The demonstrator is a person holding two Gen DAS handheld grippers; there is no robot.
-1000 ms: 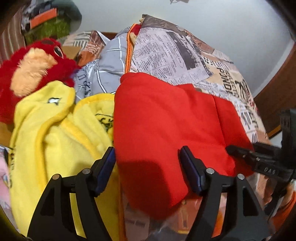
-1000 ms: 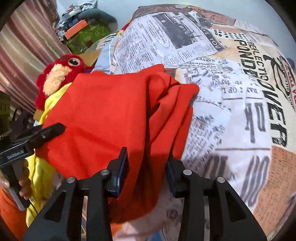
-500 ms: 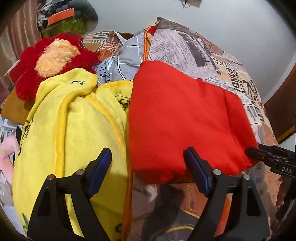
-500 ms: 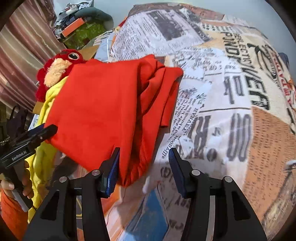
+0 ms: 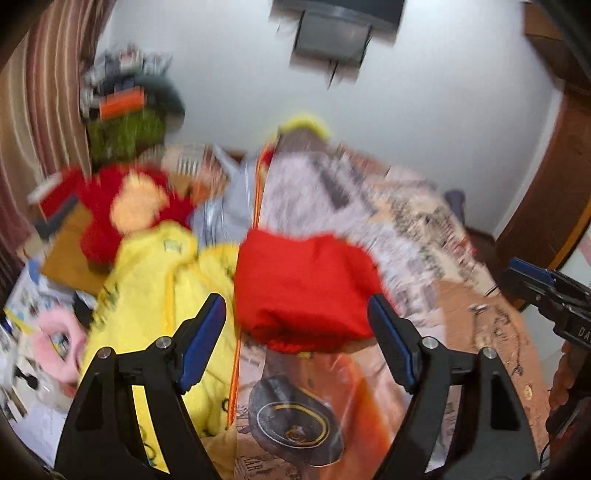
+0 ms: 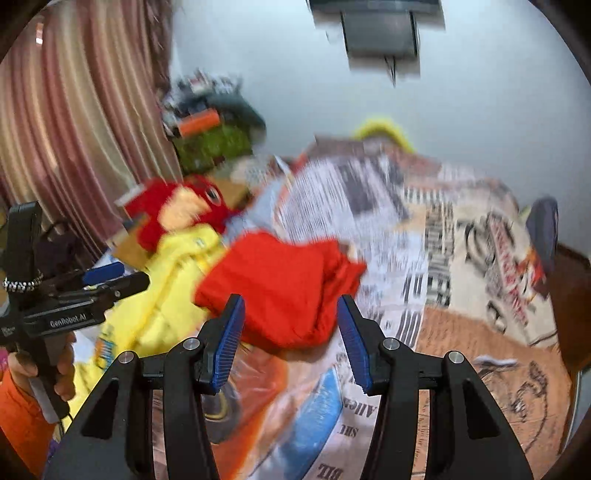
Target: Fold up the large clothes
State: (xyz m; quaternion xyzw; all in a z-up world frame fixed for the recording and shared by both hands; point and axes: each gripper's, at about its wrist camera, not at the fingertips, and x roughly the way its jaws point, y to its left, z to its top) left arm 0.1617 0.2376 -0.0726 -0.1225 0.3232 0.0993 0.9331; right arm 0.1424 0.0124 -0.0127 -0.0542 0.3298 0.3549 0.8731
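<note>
A folded red garment (image 5: 303, 288) lies on the newsprint-patterned bed cover (image 5: 424, 240), beside a crumpled yellow garment (image 5: 159, 280). My left gripper (image 5: 294, 301) hovers above and in front of the red garment; its jaws are closing a little, still wide, with nothing between them. The right wrist view shows the red garment (image 6: 280, 284) lying free beyond my right gripper (image 6: 290, 300), which is open and empty. The left gripper (image 6: 92, 291) appears at that view's left edge, held by a hand (image 6: 62, 373). Both views are motion-blurred.
A red plush toy (image 5: 122, 210) sits behind the yellow garment (image 6: 166, 295). A pile of clutter (image 5: 125, 110) and a striped curtain (image 6: 74, 129) stand at the left. A grey box (image 5: 332, 33) hangs on the white wall. A wooden door (image 5: 554, 184) is at the right.
Both grippers rose and pulled back from the red garment, which now lies free and looks smaller. The right jaws spread wider and no longer hold cloth. The wall is now in view.
</note>
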